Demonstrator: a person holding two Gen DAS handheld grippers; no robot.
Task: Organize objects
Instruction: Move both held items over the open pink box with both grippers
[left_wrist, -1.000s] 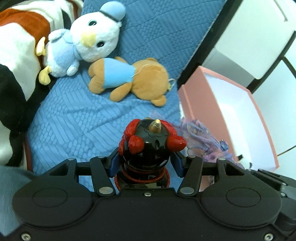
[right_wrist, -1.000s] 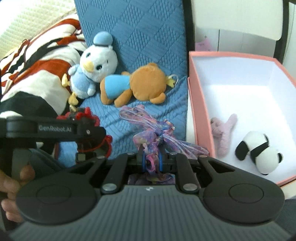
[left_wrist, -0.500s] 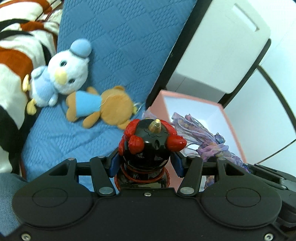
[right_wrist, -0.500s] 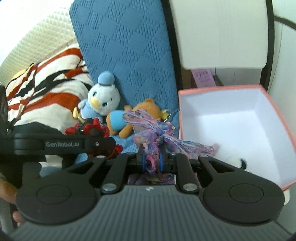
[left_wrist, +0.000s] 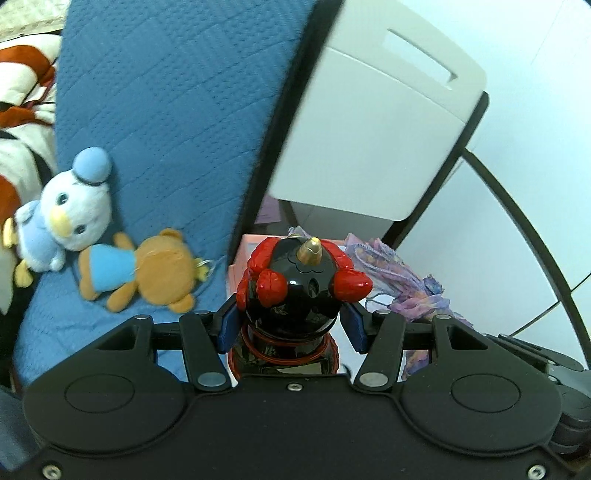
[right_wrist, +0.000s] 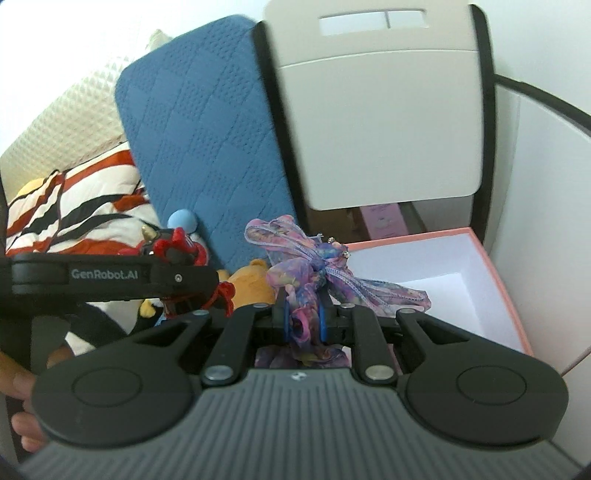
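Two hand-held grippers are loaded: the left hand-held gripper (left_wrist: 291, 325) clamps a black-and-red figurine (left_wrist: 295, 291) by its round body, and the right hand-held gripper (right_wrist: 303, 318) pinches a purple ribbon bow (right_wrist: 314, 269) between nearly closed pads. Both sit near the pink box (right_wrist: 506, 291), whose white interior lies open beyond the bow's trailing ends. Left of the box's edge, a duck plush (left_wrist: 70, 214) and bear plush (left_wrist: 147, 269) lie touching on the blue quilted cushion (left_wrist: 177, 110).

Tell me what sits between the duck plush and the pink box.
The brown bear plush lies on the blue cushion between the duck plush and the pink box, clearest in the left wrist view.
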